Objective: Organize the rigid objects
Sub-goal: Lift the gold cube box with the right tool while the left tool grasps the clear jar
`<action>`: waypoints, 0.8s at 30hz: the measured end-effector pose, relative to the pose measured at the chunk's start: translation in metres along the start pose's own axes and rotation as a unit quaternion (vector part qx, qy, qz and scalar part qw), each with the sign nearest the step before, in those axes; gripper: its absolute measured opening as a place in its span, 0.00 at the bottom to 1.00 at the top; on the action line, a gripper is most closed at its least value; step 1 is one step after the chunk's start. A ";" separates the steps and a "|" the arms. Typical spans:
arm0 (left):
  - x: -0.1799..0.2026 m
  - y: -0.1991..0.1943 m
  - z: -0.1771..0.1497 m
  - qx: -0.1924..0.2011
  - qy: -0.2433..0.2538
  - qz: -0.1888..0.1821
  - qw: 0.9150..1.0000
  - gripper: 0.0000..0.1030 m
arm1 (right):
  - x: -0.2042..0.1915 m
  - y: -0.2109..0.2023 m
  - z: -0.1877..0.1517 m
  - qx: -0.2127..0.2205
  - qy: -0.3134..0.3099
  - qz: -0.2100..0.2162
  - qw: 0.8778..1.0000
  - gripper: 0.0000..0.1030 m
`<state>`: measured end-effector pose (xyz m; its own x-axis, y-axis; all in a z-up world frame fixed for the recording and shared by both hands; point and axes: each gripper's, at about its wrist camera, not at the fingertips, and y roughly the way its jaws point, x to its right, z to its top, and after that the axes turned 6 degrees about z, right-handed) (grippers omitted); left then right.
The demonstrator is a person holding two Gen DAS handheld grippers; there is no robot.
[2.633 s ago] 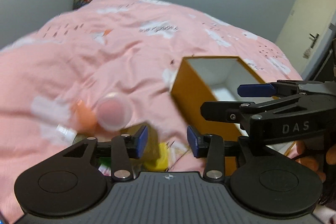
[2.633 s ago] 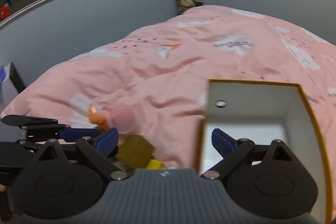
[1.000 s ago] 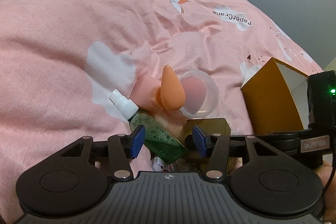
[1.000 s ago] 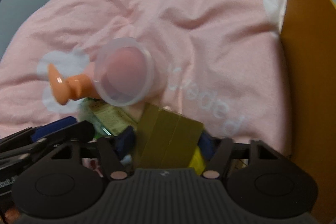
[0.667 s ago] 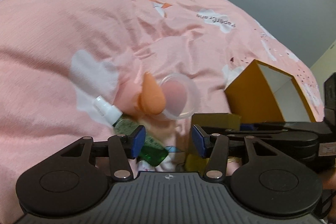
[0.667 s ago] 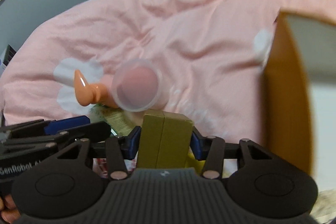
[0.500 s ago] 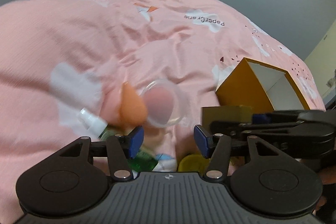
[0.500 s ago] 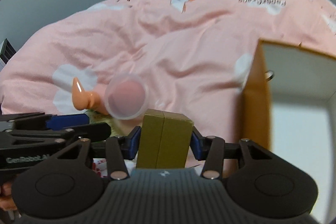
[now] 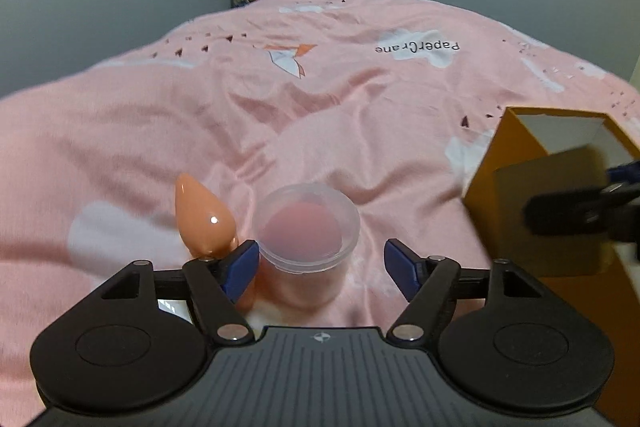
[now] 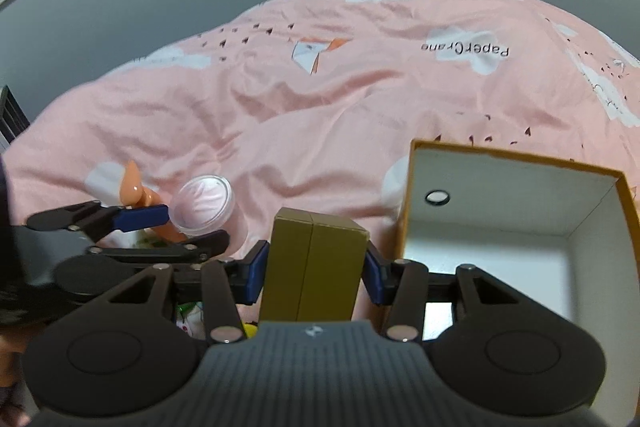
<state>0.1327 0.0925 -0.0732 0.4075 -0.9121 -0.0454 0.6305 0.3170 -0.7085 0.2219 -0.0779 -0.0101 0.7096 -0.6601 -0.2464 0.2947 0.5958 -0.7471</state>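
Left wrist view: left tongs (image 9: 322, 265) opening, nothing clamped. Clear lidded cup (image 9: 307, 231) lies on the pink bed (image 9: 320, 99) directly ahead, between the blue pads, not gripped; left pad sits just beside its rim. Orange teardrop piece (image 9: 202, 217) is just left of the cup. Orange box (image 9: 560, 163) off to the right.

Right wrist view: right tongs (image 10: 314, 279) clamped on the olive carton (image 10: 314, 267), held upright, long axis along the fingers. The open orange box (image 10: 516, 211) lies just right of and ahead of the carton, mouth facing up, white interior apparently empty. Judgement: the right hand is nearer the box; the carton needs to go rightward over the near wall, then down.
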 end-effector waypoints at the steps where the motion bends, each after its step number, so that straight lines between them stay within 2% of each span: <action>1: 0.003 0.003 0.001 0.006 0.005 0.005 1.000 0.83 | 0.002 -0.004 0.001 0.005 0.004 0.004 1.000 0.47; 5: 0.010 0.014 0.005 0.027 0.015 0.031 0.999 0.84 | 0.012 -0.019 0.004 0.021 0.025 0.019 0.999 0.47; 7: 0.010 0.023 0.007 0.021 0.006 0.034 0.999 0.84 | 0.018 -0.025 0.003 0.029 0.039 0.026 0.998 0.47; 8: 0.009 0.028 0.008 0.012 0.000 0.032 0.999 0.83 | 0.020 -0.027 0.003 0.032 0.044 0.027 0.998 0.47; 9: 0.009 0.033 0.008 0.003 -0.004 0.032 0.999 0.78 | 0.022 -0.030 0.002 0.035 0.048 0.026 0.998 0.47; 11: 0.006 0.036 0.007 0.002 -0.009 0.034 0.999 0.74 | 0.027 -0.033 -0.001 0.039 0.054 0.020 0.998 0.47; 13: 0.004 0.034 0.007 0.004 -0.012 0.026 1.000 0.71 | 0.032 -0.037 -0.005 0.042 0.060 0.013 0.997 0.47; 18: 0.004 0.017 0.008 0.009 -0.004 0.002 1.000 0.70 | 0.051 -0.052 -0.015 0.052 0.112 0.048 0.991 0.47; 21: 0.006 -0.003 0.011 0.027 0.000 -0.019 0.999 0.70 | 0.060 -0.067 -0.018 0.061 0.133 0.056 0.988 0.47; 24: 0.011 -0.026 0.018 0.044 0.004 -0.058 0.997 0.70 | 0.066 -0.081 -0.023 0.063 0.131 0.028 0.989 0.45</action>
<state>0.1324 0.0787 -0.0430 0.3235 -0.9459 0.0267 0.7284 0.2308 -0.6451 0.2296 -0.1801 0.0197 0.5415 -0.7109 -0.4488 0.3494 0.6758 -0.6490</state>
